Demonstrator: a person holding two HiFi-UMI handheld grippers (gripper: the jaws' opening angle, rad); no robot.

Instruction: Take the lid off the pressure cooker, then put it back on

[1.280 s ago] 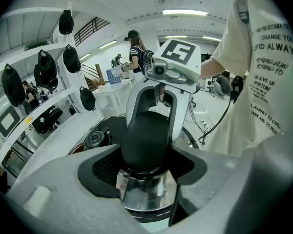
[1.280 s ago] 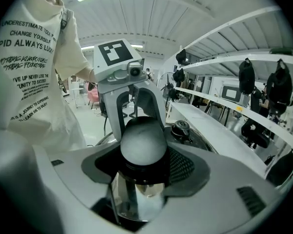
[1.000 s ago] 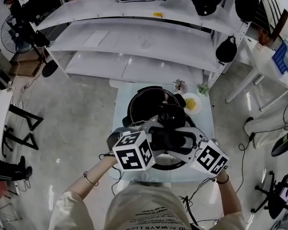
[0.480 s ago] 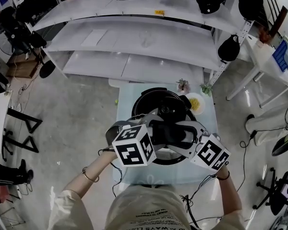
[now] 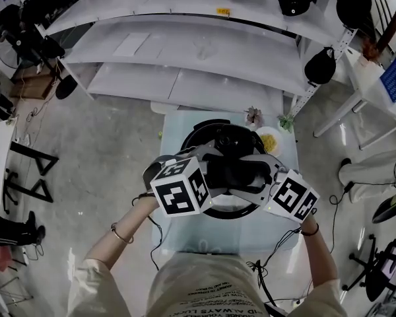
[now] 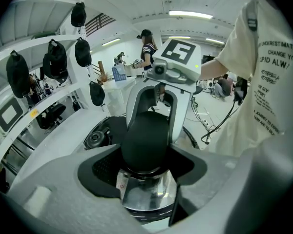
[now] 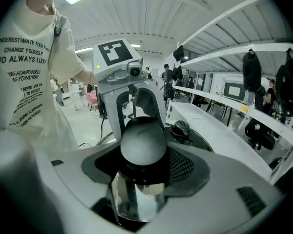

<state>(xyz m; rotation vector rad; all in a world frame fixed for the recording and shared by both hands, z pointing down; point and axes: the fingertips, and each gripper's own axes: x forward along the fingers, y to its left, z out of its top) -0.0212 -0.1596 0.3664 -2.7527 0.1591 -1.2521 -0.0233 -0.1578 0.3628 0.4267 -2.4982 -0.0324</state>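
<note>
The lid [image 5: 211, 140] sits at frame centre on the small table [image 5: 178, 127], valve [image 7: 180, 129] on its far side, toward the top of the head view. Its domed handle [image 6: 146, 140] rises from the lid's middle.

The left gripper [image 6: 147, 155] is clamped on the handle from frame left. The right gripper [image 7: 142, 155] is clamped on it from frame right. The two face each other directly across the dome, and neither hand is nearer than the other.

Both grippers slope downward onto the handle, and both forearms enter from the lower edge of the head view.

Whether the lid is seated on the cooker or raised clear cannot be told (the grippers cover the rim). Judgement: any lift or lowering needs both hands to move level and together, so that the lid does not tilt.
</note>
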